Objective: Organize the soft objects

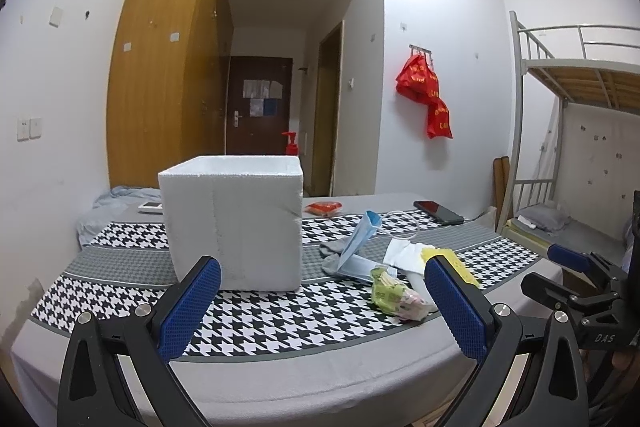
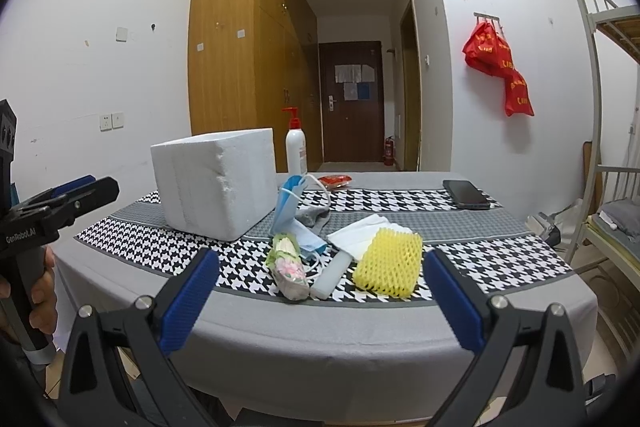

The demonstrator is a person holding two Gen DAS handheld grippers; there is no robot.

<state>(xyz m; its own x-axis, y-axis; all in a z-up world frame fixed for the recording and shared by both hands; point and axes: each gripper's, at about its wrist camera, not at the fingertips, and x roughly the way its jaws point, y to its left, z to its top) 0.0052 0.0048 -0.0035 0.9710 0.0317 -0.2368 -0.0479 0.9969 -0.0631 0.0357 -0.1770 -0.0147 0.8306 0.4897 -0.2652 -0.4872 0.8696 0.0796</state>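
A white foam box (image 1: 236, 223) (image 2: 216, 183) stands open-topped on the houndstooth-covered table (image 2: 328, 343). Right of it lies a pile of soft things: a yellow foam net (image 2: 388, 263) (image 1: 460, 265), a blue face mask (image 2: 290, 211) (image 1: 360, 239), a grey sock (image 2: 314, 215) (image 1: 334, 255), white tissue (image 2: 360, 235) (image 1: 402, 253) and a green-pink wrapped packet (image 2: 290, 267) (image 1: 394, 297). My left gripper (image 1: 322, 307) is open and empty, near the table's front edge before the box. My right gripper (image 2: 320, 299) is open and empty, before the pile.
A black phone (image 2: 466, 194) (image 1: 438, 212) lies at the far right of the table. A red snack packet (image 2: 335, 180) (image 1: 323, 207) and a pump bottle (image 2: 296, 147) stand behind the box. A white bar (image 2: 332, 273) lies by the net. A bunk bed (image 1: 576, 107) stands to the right.
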